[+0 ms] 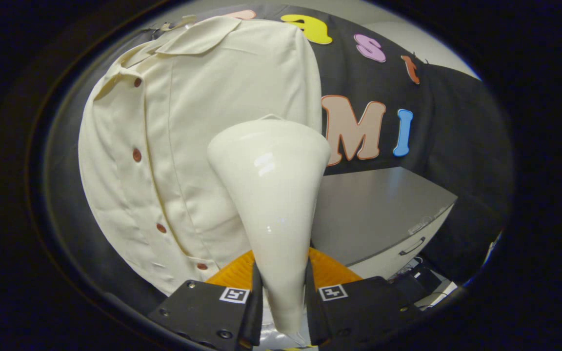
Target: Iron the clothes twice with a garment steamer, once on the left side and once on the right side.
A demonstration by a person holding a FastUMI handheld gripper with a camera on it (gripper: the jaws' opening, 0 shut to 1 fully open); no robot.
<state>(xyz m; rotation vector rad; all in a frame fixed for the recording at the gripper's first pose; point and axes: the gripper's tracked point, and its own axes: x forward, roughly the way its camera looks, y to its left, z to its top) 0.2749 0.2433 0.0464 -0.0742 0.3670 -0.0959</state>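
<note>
A cream button-up shirt (164, 146) hangs against the black cloth wall, its collar at the top and a row of brown buttons running down its front. My gripper (283, 292) is shut on the white cone-shaped garment steamer (271, 195), both fingers pressing on its narrow handle end. The steamer's wide head points up and forward and rests against the shirt's right part, to the right of the button row. The face of the steamer head is hidden from me.
A grey cabinet (383, 209) with a flat top and a drawer handle stands to the right of the shirt, below the black cloth wall (456, 122). Cables lie on the floor past the cabinet's near corner.
</note>
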